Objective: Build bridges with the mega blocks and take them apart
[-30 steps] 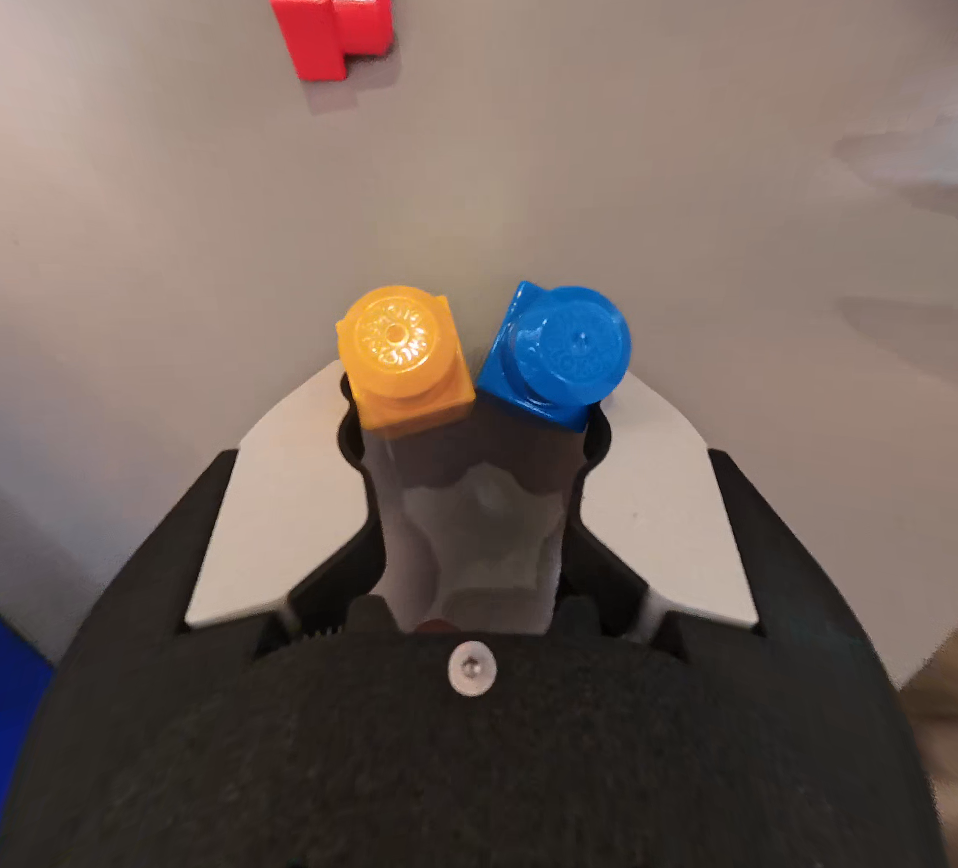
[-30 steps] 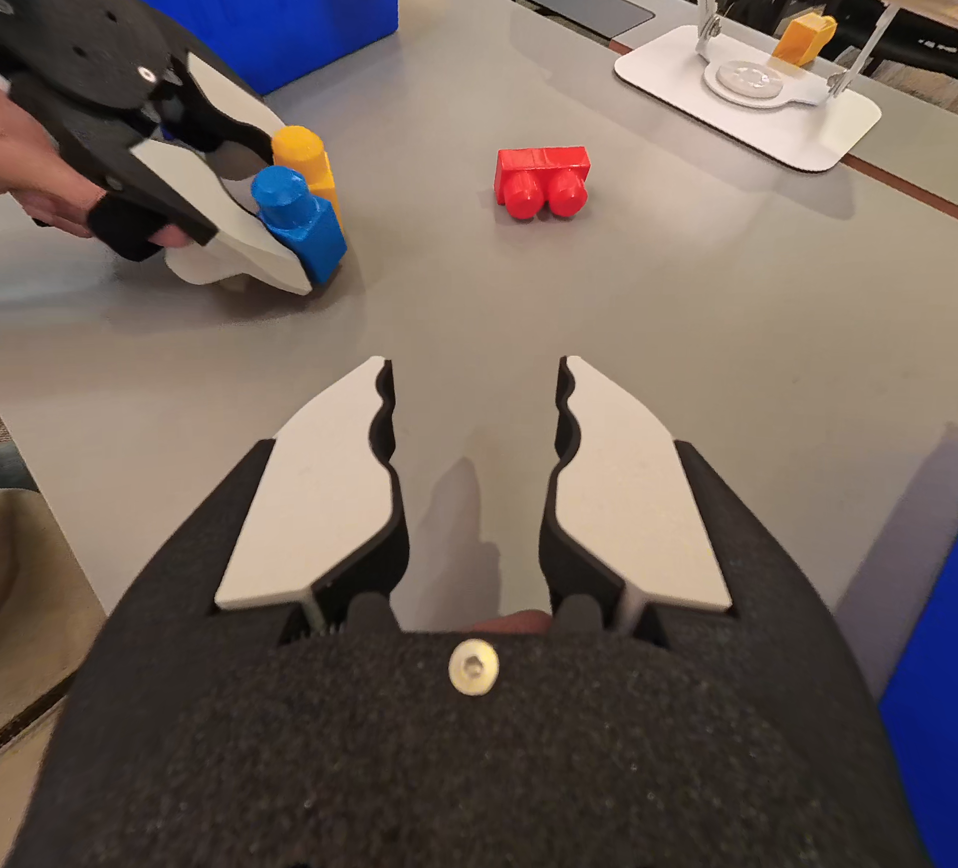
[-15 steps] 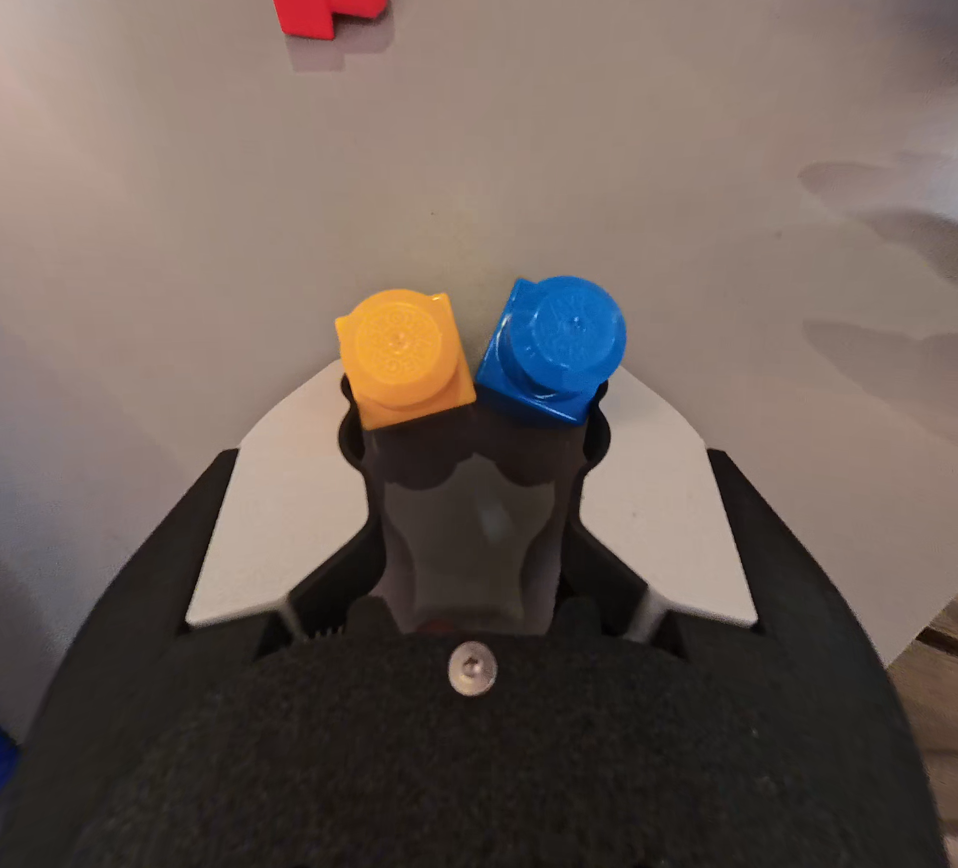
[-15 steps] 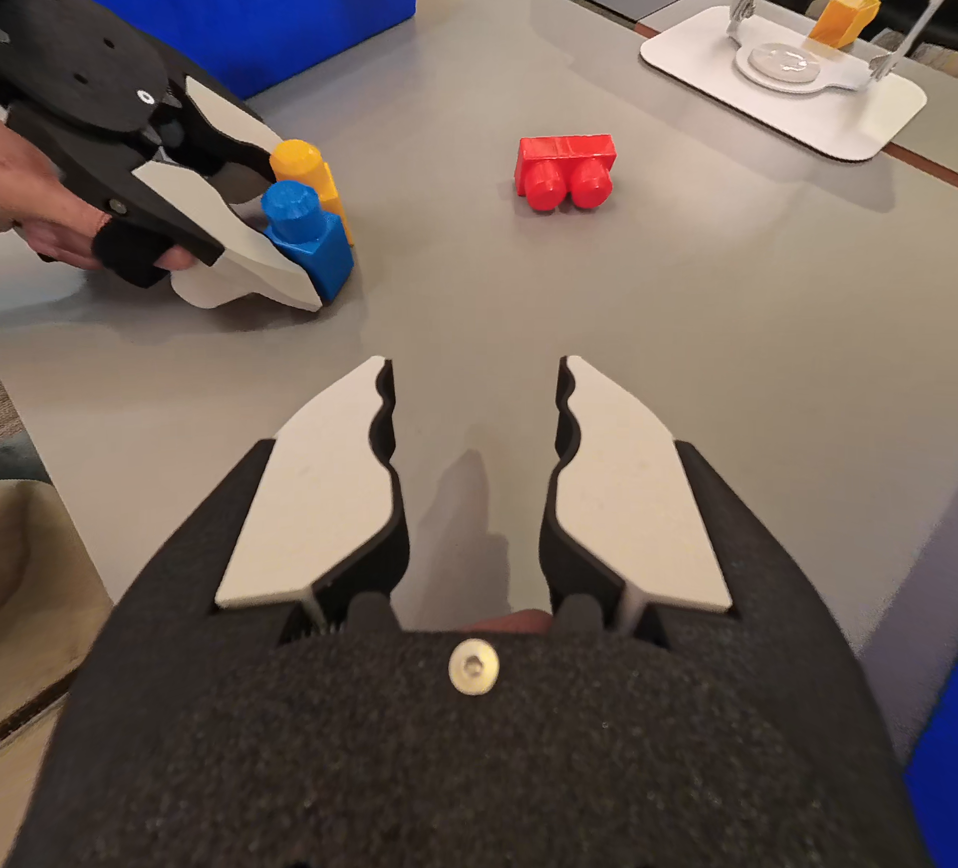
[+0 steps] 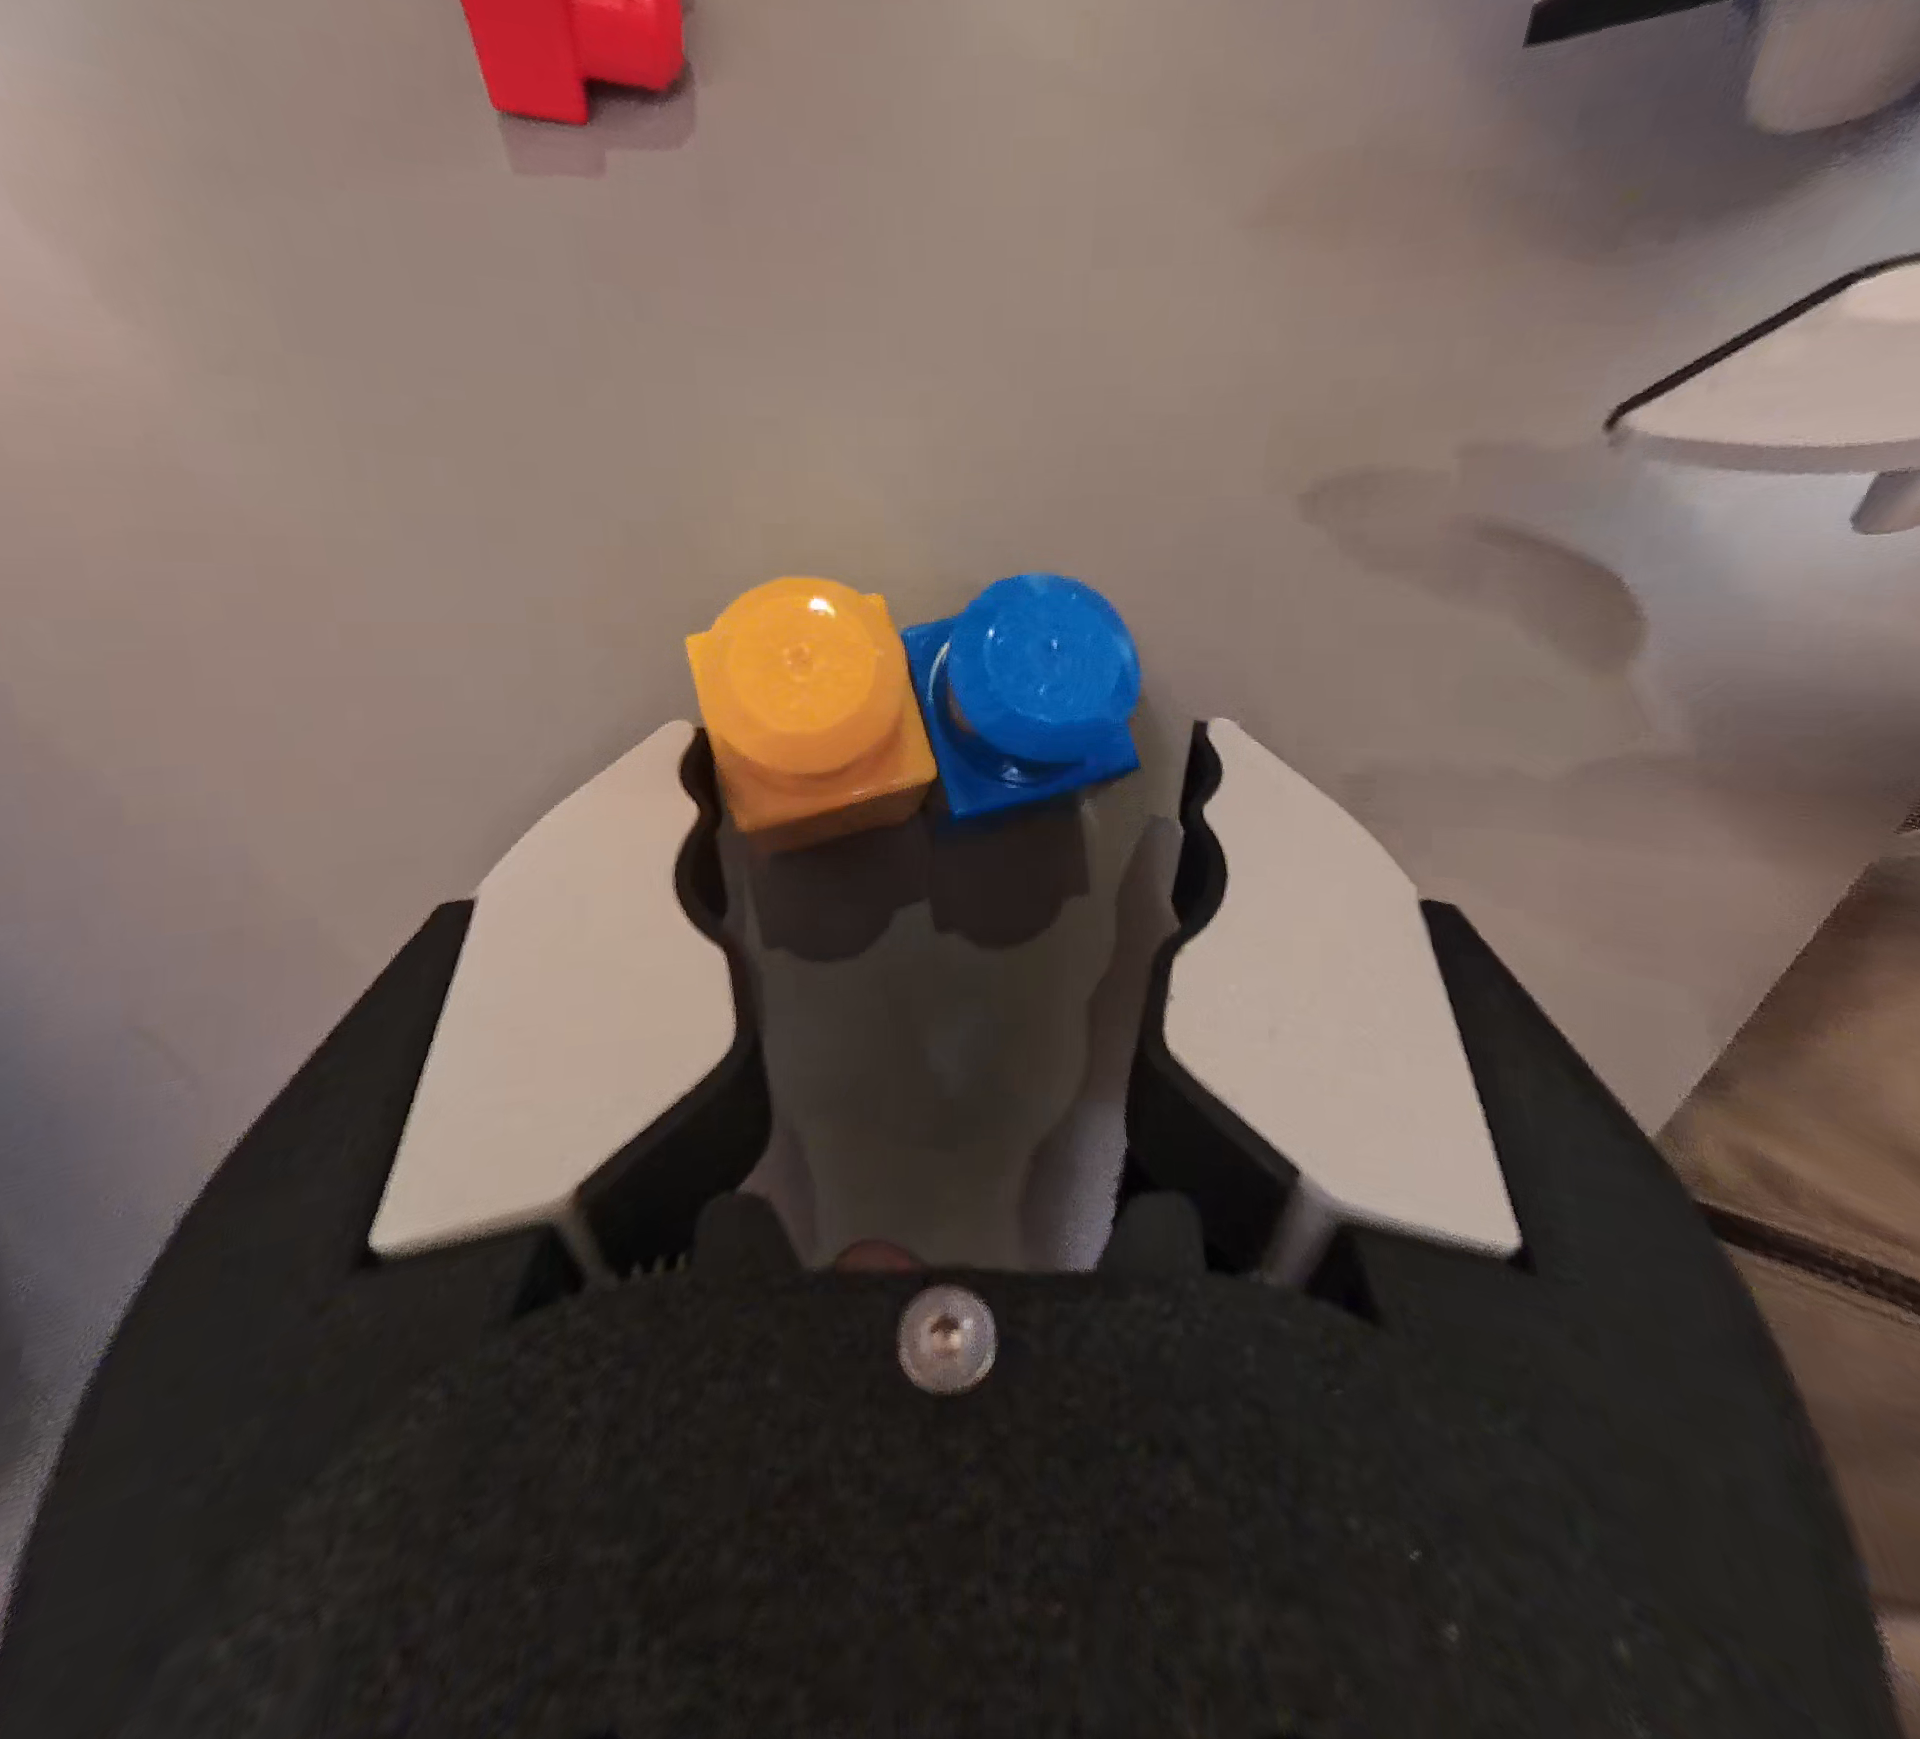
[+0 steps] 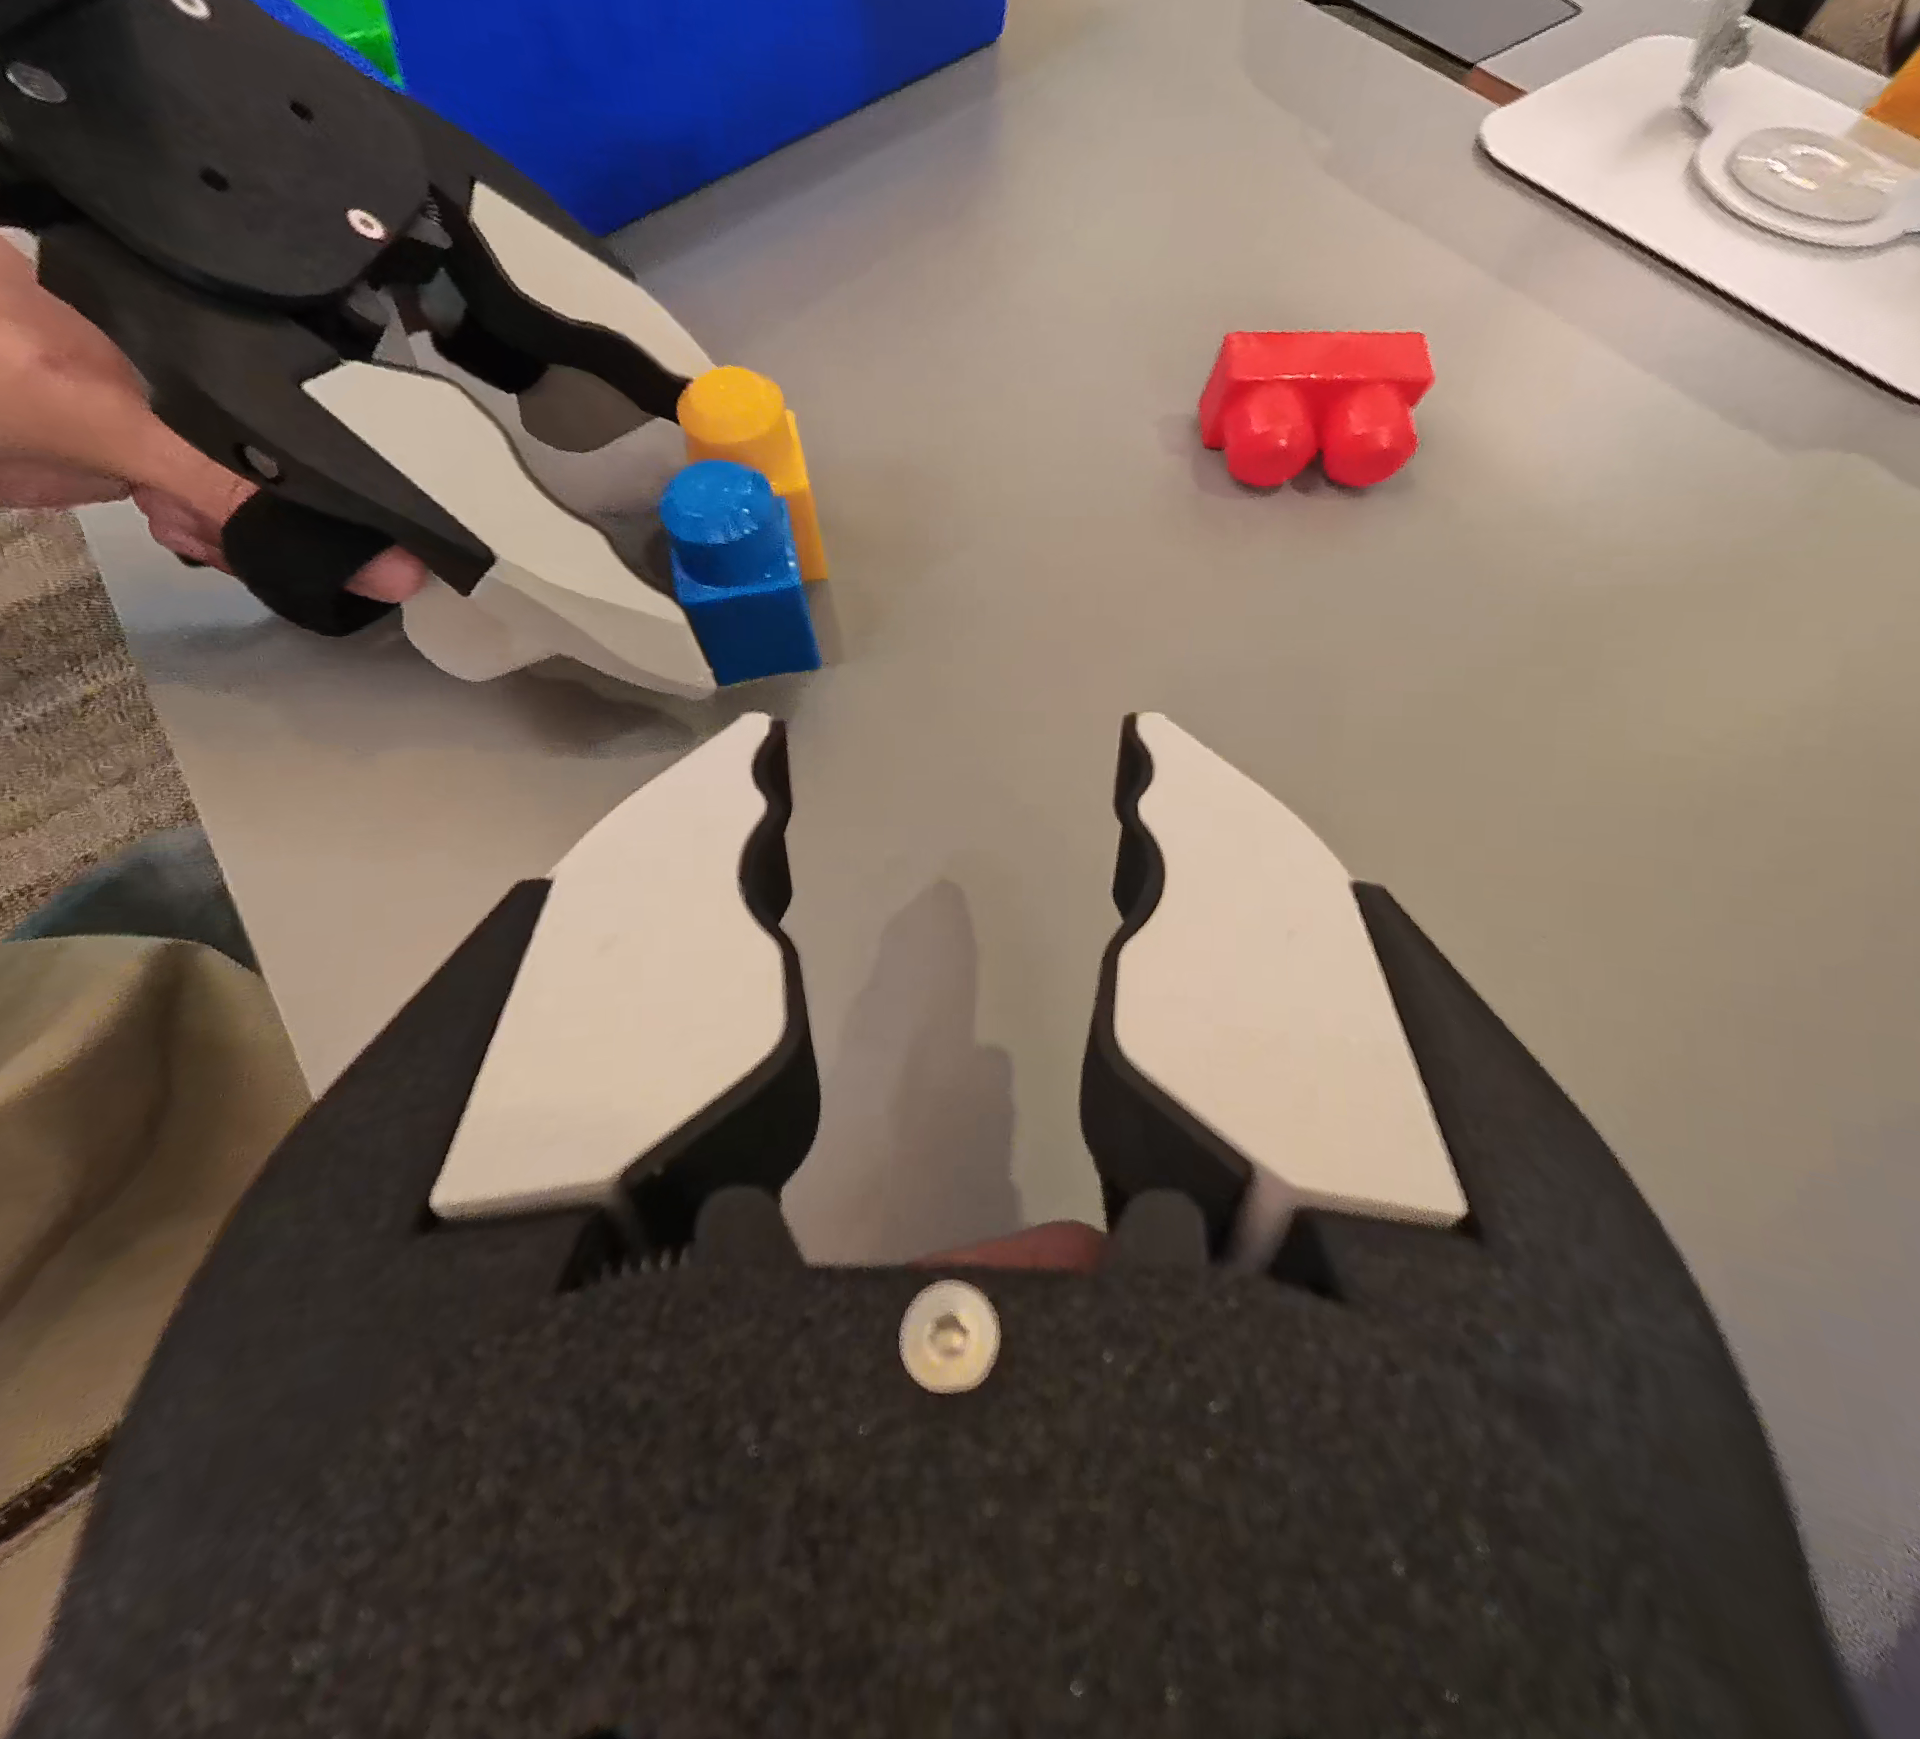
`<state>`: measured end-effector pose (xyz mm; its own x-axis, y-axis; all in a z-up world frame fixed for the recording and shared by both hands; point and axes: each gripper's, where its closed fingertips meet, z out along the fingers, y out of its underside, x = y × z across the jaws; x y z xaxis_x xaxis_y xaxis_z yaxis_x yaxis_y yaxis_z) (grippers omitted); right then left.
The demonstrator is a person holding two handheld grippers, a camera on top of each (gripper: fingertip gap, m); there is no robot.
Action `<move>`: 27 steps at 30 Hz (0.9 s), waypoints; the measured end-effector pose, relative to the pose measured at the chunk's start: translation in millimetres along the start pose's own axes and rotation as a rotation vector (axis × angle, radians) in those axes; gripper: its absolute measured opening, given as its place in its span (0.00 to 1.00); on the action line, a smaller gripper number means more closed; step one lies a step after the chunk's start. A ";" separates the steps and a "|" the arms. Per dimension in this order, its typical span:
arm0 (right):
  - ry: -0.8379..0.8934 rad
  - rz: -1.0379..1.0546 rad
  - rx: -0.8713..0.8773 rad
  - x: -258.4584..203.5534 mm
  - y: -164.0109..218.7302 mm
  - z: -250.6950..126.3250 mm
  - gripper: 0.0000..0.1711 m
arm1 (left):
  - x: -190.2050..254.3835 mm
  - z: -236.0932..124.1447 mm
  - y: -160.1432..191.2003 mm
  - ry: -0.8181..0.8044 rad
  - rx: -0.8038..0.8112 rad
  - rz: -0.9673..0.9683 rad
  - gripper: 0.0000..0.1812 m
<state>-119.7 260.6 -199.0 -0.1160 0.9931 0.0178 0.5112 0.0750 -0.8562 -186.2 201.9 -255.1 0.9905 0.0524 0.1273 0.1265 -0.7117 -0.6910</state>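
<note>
While L gripper (image 5: 945,739) sits spread wide around orange block (image 5: 805,702) & blue block (image 5: 1023,692), gripping neither, R gripper (image 6: 951,733) hovers open, empty. Red block (image 6: 1314,401) lies tipped, well apart. Risk: withdrawing fingers nudge pillars, ruining spacing.

Left gripper (image 5: 943,733): black, rough-grained body showing one silver screw at its 6 o'clock edge; two pale grey fingers (image 5: 582,1014) carrying wavy black inner pads. Right gripper (image 6: 951,733): matching build and screw. In the right wrist view, a hand (image 6: 208,484) at 9 o'clock is wearing a black fingerless glove.
</note>
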 end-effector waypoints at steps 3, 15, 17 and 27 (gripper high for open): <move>-0.001 -0.033 -0.026 -10.0 1.5 10.6 0.35 | 0.2 -7.1 5.9 0.000 0.008 0.000 0.47; 0.027 -0.178 -0.169 -53.2 24.0 64.5 0.34 | -27.2 -54.4 29.7 -0.014 0.111 -0.071 0.40; 0.029 -0.195 -0.196 -53.1 24.8 73.1 0.32 | -30.6 -54.2 35.2 -0.031 0.100 -0.073 0.39; 0.034 -0.152 -0.199 -50.3 16.7 87.6 0.22 | -35.2 -57.7 48.1 -0.077 0.098 -0.053 0.37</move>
<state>-179.9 204.0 -259.4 -0.1774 0.9712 0.1592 0.6479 0.2370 -0.7239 -218.1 125.4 -251.8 0.9831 0.1442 0.1127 0.1793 -0.6346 -0.7517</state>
